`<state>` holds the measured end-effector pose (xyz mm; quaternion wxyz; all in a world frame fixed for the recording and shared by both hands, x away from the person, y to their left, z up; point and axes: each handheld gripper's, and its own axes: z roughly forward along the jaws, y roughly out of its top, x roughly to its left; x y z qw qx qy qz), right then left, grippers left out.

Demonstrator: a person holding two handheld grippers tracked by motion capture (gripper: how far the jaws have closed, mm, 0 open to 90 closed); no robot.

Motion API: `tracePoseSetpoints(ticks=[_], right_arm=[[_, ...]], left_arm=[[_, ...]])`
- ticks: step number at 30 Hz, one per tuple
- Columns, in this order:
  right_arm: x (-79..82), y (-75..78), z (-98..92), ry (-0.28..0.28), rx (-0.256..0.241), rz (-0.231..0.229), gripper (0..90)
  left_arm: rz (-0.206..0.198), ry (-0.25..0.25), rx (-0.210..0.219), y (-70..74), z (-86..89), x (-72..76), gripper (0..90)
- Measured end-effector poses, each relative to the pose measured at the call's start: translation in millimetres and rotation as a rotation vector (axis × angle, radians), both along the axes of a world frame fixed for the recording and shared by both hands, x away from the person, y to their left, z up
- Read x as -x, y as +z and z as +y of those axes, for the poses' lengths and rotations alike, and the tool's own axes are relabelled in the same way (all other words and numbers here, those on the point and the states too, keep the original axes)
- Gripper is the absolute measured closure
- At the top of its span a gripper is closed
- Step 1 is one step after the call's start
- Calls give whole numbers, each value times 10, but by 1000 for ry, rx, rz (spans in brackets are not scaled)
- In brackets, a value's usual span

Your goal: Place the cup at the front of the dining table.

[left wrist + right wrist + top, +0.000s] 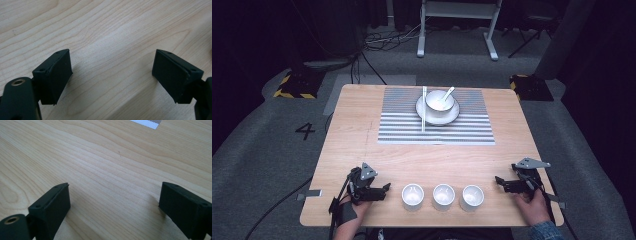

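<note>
Three small white cups [443, 196] in a row near the front edge of the wooden table [362, 130], between the two grippers, none touched. Left gripper [386, 188] rests at front left, held by the person's left hand [353, 211], tips pointing at the leftmost cup, just beside it but apart. Left gripper view: jaws spread wide, bare wood between them, holding nothing. Right gripper [499, 180] at front right, in the right hand [533, 204], tips pointing toward the rightmost cup, near but apart. Right gripper view: jaws also spread wide over bare wood, empty, corner of the striped placemat [147, 123] at the top edge. High view: grey-white striped placemat [402, 127] on the far half of the table, white plate [451, 116] on it with a white bowl [440, 100] on top, spoon [447, 92] leaning in the bowl, chopsticks [424, 107] lying just left of the plate.
</note>
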<state>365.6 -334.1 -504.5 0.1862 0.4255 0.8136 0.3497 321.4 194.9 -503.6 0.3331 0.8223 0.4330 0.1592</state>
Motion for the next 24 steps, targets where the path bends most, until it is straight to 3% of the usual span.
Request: tracePoseSetpoints(ticks=[20, 24], right_arm=[[0, 0, 0, 1, 0, -1, 102], [2, 0, -4, 4, 1, -1, 103]], left_arm=[[4, 0, 0, 3, 2, 0, 162], [-1, 33, 76, 29, 53, 2, 169]])
